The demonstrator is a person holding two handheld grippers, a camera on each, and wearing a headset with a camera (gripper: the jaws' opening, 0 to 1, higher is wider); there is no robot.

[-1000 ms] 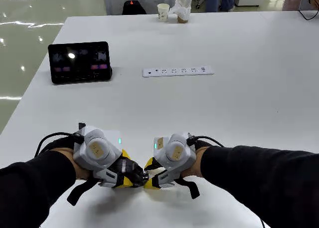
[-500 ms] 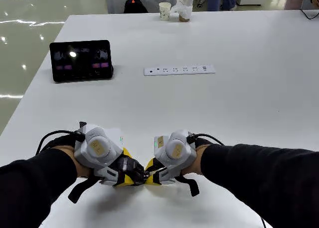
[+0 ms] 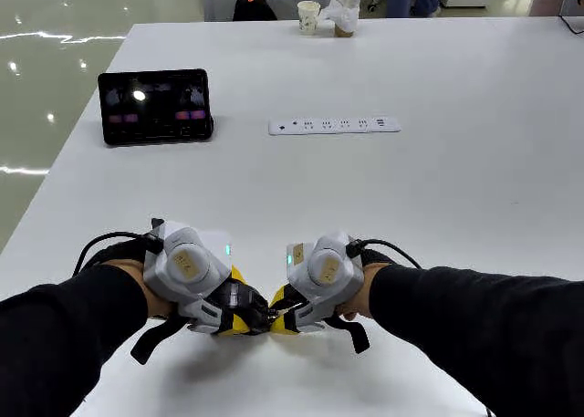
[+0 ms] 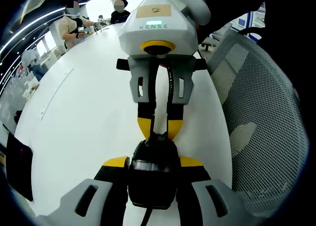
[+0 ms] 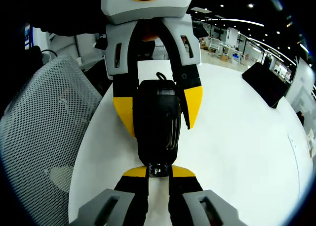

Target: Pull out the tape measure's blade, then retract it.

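Observation:
A black tape measure hangs just above the white table near its front edge. My left gripper is shut on its body, with a yellow fingertip on either side. In the left gripper view the case sits between those jaws, and the right gripper faces it tip to tip. My right gripper is shut on the small metal hook at the blade's end, right at the case's mouth. The case shows no length of blade drawn out.
A dark tablet stands at the left and a white power strip lies mid-table. Paper and plastic cups stand at the far edge. A grey mesh chair is beside the table behind my hands.
The head camera has tilted, so the scene has shifted down and right. Both grippers stay tip to tip on the tape measure, a little farther from the front edge.

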